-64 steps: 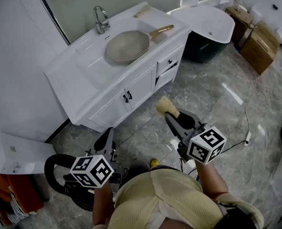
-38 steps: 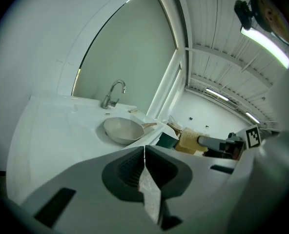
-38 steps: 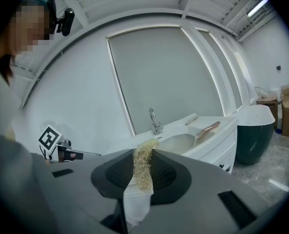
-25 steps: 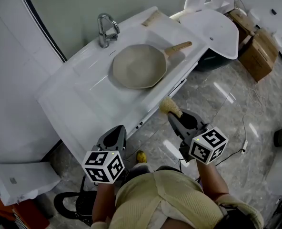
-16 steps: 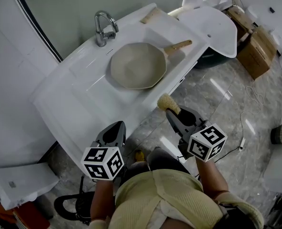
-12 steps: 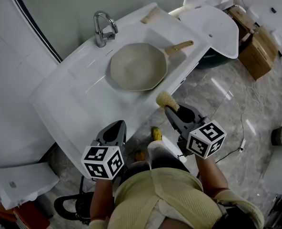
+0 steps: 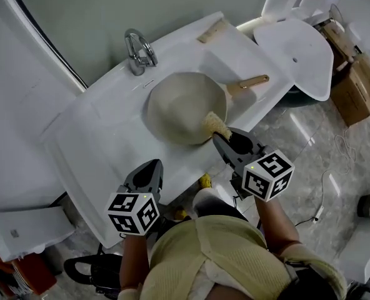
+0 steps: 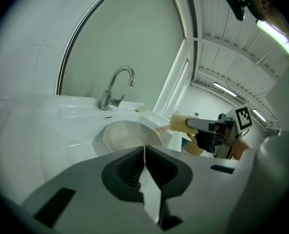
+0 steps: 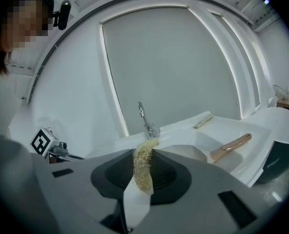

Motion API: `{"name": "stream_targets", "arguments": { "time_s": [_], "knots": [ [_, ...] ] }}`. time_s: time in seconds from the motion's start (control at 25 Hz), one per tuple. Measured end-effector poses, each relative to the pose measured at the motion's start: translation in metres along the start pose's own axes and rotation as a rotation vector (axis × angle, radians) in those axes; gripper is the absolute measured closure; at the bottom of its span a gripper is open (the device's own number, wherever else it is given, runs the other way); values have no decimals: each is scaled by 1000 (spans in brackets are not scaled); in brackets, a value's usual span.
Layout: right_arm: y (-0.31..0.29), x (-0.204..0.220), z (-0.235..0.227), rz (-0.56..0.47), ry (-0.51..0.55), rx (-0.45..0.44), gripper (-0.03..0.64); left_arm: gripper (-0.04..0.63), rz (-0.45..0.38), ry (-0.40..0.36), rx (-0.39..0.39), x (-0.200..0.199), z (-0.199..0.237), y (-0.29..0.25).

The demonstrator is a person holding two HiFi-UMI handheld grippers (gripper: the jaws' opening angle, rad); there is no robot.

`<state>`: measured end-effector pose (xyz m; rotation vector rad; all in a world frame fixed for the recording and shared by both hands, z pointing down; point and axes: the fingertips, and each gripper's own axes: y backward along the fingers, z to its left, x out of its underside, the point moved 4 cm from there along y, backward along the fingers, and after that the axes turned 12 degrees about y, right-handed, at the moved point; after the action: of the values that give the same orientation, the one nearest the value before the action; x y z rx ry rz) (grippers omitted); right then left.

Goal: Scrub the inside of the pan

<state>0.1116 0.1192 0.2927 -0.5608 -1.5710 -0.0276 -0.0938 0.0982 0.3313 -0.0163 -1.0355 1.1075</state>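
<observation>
A beige pan [image 7: 175, 105] with a wooden handle [image 7: 252, 82] lies in the white sink basin [image 7: 119, 114]. My right gripper [image 7: 220, 135] is shut on a yellowish fibrous scrubber [image 7: 215, 124], whose tip hangs over the pan's near rim. The right gripper view shows the scrubber [image 9: 143, 167] pinched between the jaws, with the pan [image 9: 189, 153] beyond. My left gripper [image 7: 147, 170] is shut and empty, over the counter's front edge. In the left gripper view the shut jaws point at the pan [image 8: 127, 133], and the scrubber [image 8: 179, 123] shows at the right.
A chrome faucet [image 7: 139, 52] stands behind the basin. A small wooden item [image 7: 212, 30] lies on the counter's far right. Right of the vanity are a white oval tub [image 7: 297, 45] and cardboard boxes [image 7: 360, 83] on the marble floor [image 7: 325, 161].
Both grippers have moved forward toward the vanity. The scrubber, earlier over the floor in front of the counter, now hangs at the pan's near rim.
</observation>
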Motion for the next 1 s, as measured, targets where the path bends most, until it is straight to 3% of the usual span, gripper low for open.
{"name": "stream_targets", "arguments": {
  "time_s": [0.28,0.48,1.0],
  "knots": [
    [-32,-10,-49,47,31,-76,529,535,6,42,-103,-13,7,-45],
    [-54,-12,-73,91,90,-138,529,535,9,4,-200,-13,10,-74],
    [-109,1,-106,197,165,-249,529,534,18,141,-374,-11,40,-109]
  ]
}}
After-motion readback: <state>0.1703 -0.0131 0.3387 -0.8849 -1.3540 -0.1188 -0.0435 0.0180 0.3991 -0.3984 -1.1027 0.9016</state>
